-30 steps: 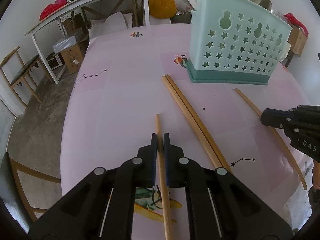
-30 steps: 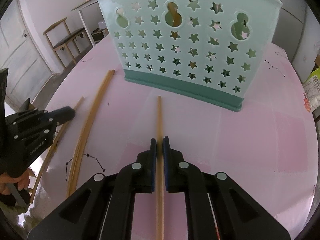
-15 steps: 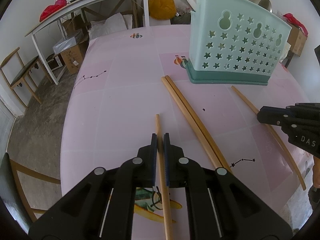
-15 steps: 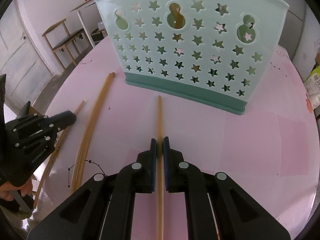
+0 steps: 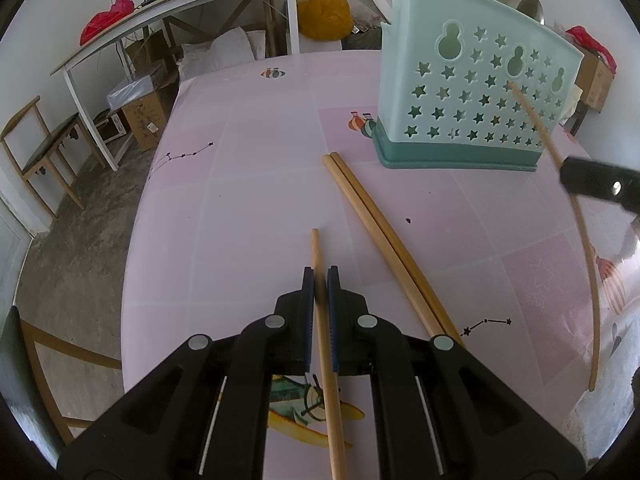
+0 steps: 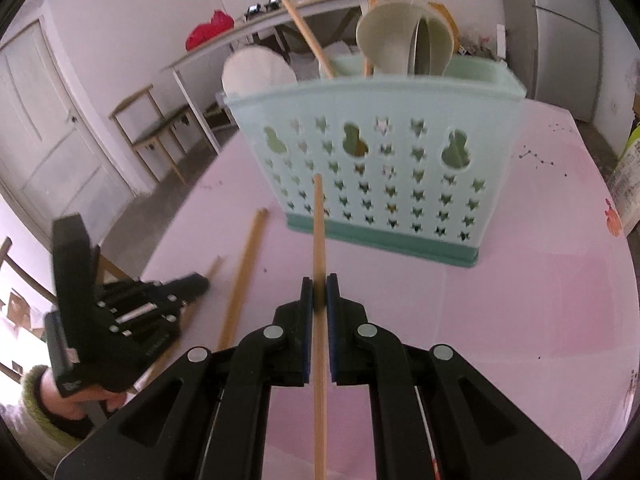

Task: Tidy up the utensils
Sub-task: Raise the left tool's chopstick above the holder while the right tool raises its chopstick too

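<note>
Lived-in home room, pink patterned tablecloth [image 5: 248, 208], wooden chair [image 5: 36, 148], cluttered side table [image 5: 180, 4]

- Your left gripper [image 5: 319, 280] is clamped on one chopstick [image 5: 326, 360] over the pink table [image 5: 248, 208]
- Two more chopsticks [image 5: 384, 236] lie side by side near the teal holder [image 5: 472, 92]

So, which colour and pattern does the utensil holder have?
The utensil holder is pale mint with star-shaped cutouts and a darker teal base; the right wrist view shows it best.
</note>
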A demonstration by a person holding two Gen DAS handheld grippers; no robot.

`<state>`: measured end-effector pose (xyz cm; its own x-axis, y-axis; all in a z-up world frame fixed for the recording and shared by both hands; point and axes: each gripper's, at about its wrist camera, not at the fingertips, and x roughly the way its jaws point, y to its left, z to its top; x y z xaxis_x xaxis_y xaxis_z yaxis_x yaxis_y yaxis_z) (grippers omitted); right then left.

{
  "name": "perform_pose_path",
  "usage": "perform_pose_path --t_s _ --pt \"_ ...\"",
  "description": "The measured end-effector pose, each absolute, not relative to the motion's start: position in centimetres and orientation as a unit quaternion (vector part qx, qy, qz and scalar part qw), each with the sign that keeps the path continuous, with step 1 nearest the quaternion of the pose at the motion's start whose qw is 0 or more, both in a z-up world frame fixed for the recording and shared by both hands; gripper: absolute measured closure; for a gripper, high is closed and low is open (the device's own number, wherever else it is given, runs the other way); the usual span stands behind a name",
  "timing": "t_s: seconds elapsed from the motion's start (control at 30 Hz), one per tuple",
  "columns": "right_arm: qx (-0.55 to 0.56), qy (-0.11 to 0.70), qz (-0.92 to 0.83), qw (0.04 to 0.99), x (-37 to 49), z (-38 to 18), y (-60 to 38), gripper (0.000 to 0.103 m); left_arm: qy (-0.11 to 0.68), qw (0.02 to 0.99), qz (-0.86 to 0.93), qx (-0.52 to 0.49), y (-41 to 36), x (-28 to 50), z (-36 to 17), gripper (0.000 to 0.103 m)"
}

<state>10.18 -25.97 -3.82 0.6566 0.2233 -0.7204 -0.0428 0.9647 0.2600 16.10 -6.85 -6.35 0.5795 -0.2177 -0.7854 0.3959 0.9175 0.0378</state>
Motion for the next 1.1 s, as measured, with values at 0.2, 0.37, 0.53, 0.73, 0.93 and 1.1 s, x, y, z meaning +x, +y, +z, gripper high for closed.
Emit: perform_pose_path --t_s 0.2,0.37,0.53,0.73,0.93,1.1 --pt "0.129 0.384 0.080 0.911 9.6 -2.2 -26.7 0.096 0.424 0.883 -0.174 0.105 -6.8 16.1 -6.4 0.098" --pt "0.141 0.376 0.083 0.912 9.4 -1.6 -27.2 0.096 0.424 0.883 -0.174 0.105 -6.8 16.1 -6.4 0.098" --pt "0.143 0.375 0.082 0.912 9.4 -1.6 -27.2 0.096 0.424 0.883 -0.174 0.105 -6.8 16.1 -6.4 0.098" --pt "0.144 0.372 0.084 0.913 9.2 -1.7 -27.2 0.096 0.424 0.883 -0.174 0.104 -6.8 16.1 -6.4 0.098" --pt "0.144 0.371 0.084 0.914 9.1 -1.6 -27.1 0.096 0.424 0.883 -0.175 0.103 -6.9 16.1 -6.4 0.098" --pt "0.143 0.369 0.082 0.915 9.0 -1.4 -27.2 0.096 0.423 0.884 -0.190 0.064 -6.1 16.2 -5.6 0.098"
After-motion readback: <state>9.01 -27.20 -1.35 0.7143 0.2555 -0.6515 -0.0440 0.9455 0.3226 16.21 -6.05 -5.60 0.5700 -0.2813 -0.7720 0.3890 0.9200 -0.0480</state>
